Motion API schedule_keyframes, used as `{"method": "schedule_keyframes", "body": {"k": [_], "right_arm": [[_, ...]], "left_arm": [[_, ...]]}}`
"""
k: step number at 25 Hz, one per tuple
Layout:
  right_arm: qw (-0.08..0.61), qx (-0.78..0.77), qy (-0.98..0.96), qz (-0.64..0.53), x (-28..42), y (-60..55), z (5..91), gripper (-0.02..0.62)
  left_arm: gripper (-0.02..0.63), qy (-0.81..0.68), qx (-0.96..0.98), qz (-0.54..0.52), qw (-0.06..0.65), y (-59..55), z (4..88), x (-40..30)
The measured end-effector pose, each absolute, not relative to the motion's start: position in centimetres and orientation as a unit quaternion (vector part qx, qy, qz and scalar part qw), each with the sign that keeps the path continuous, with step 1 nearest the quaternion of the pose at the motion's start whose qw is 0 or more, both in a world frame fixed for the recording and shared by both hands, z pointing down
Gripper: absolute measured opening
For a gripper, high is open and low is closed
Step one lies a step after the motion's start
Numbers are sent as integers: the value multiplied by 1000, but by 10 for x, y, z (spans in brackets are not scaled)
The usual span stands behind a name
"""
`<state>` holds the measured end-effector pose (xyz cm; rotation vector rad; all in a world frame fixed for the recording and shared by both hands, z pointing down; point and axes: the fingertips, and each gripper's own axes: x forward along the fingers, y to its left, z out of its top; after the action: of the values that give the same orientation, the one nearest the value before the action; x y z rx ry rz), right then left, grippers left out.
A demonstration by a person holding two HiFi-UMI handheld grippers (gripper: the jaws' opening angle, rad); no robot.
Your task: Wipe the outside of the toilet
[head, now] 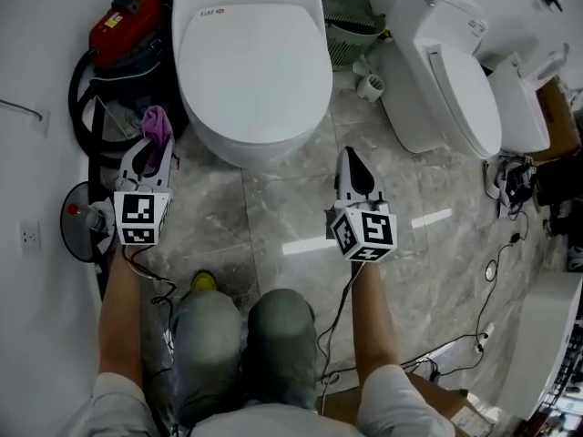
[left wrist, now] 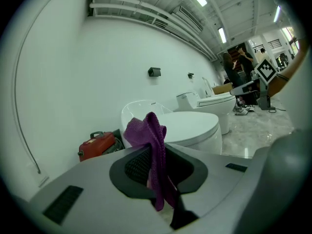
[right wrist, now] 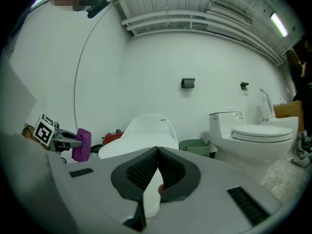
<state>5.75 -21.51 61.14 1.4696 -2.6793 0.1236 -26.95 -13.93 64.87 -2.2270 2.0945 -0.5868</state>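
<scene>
A white toilet (head: 250, 66) with its lid down stands ahead of me on the marble floor. My left gripper (head: 157, 142) is shut on a purple cloth (head: 157, 123), held just left of the bowl's front and apart from it. In the left gripper view the purple cloth (left wrist: 155, 152) hangs from the closed jaws, with the toilet (left wrist: 190, 126) behind. My right gripper (head: 352, 164) hovers to the right of the bowl's front, shut with nothing in it. The right gripper view shows the toilet (right wrist: 141, 138) past the closed jaws (right wrist: 155, 172).
A red vacuum cleaner (head: 127, 30) with black hose sits left of the toilet by the wall. A green basket (head: 351, 25) stands behind right. A second white toilet (head: 451, 80) stands at the right. Cables (head: 496, 271) trail across the floor at right.
</scene>
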Motion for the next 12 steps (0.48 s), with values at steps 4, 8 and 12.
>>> {"method": "schedule_keyframes", "body": {"k": [4, 8, 12], "right_arm": [[39, 476, -878, 35, 61, -218, 644, 7], [35, 473, -880, 34, 71, -216, 667, 7], [31, 477, -878, 38, 84, -211, 679, 7]], "left_arm": [[78, 669, -717, -195, 20, -149, 687, -262], [78, 664, -722, -193, 20, -158, 712, -245], [78, 657, -730, -189, 21, -163, 722, -224]]}}
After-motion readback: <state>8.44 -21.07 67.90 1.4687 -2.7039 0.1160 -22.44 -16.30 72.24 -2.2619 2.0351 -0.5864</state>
